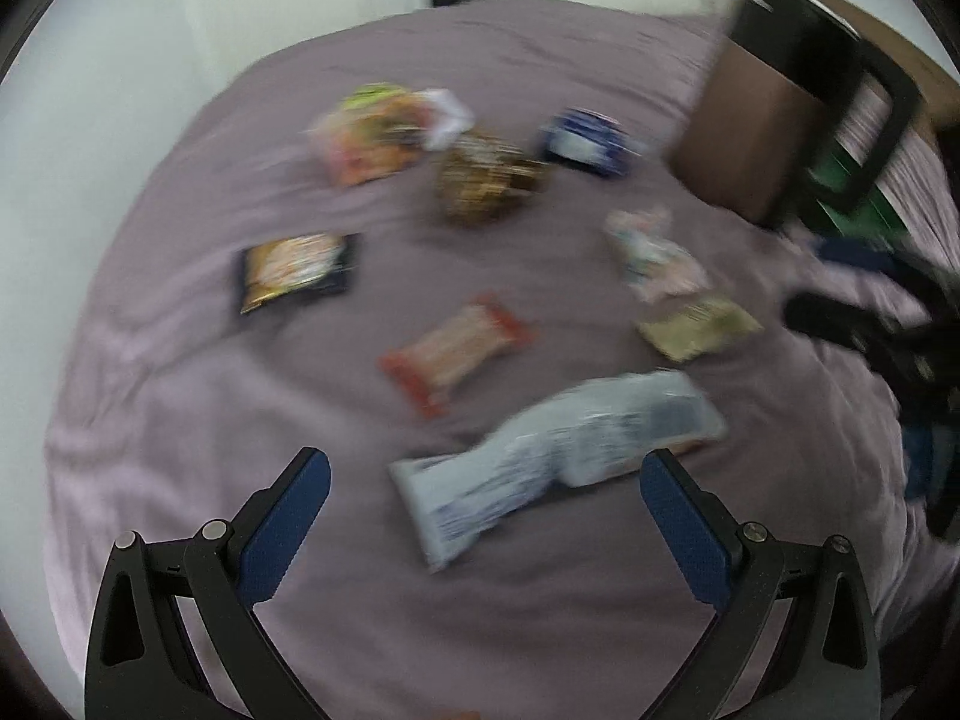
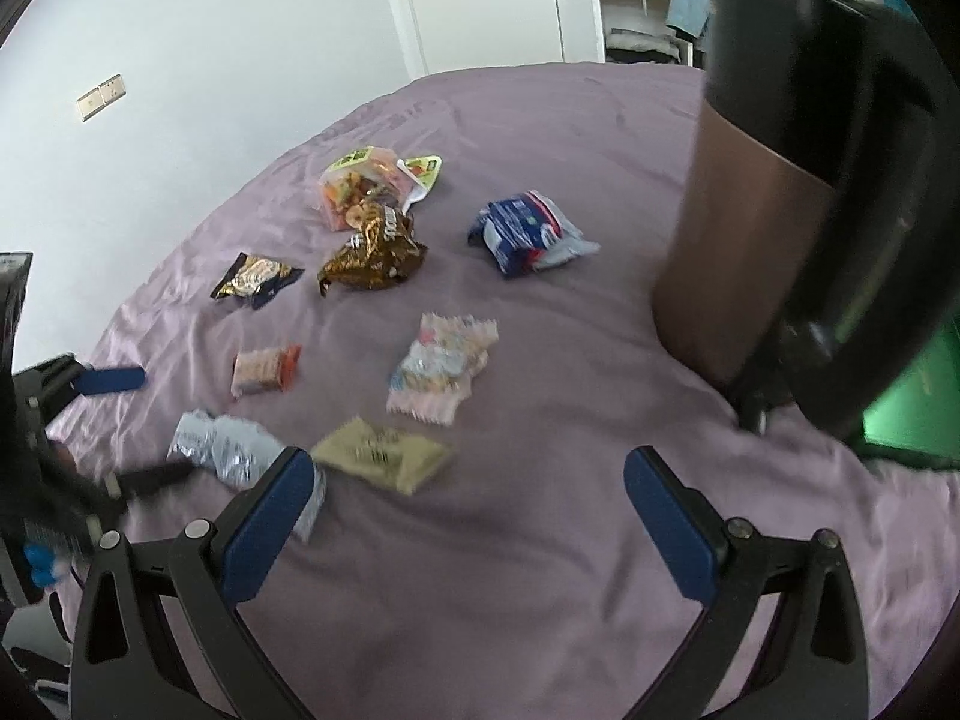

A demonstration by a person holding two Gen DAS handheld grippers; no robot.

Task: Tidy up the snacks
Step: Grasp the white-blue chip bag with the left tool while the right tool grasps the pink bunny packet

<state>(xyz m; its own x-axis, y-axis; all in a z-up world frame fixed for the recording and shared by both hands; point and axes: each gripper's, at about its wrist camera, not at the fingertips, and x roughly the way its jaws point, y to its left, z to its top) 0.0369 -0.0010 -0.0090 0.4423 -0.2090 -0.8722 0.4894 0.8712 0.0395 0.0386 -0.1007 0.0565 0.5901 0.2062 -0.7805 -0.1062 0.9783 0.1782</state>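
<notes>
Left gripper (image 1: 485, 483) and right gripper (image 2: 469, 477) both spread wide, empty. Silver packet (image 1: 558, 450) just ahead of left gripper; slick crinkled foil likely slips under shallow pinch.

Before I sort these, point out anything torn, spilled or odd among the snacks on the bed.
Nothing has spilled. The snacks lie scattered singly on the purple sheet. The orange bag and brown bag overlap, and the silver pack looks crumpled. Blur hides any small tears.

Eight snack packets (image 2: 441, 367) lie on one bed (image 2: 540, 150); one brown box (image 2: 738, 228) stands there; two grippers (image 2: 468, 489) show.
</notes>
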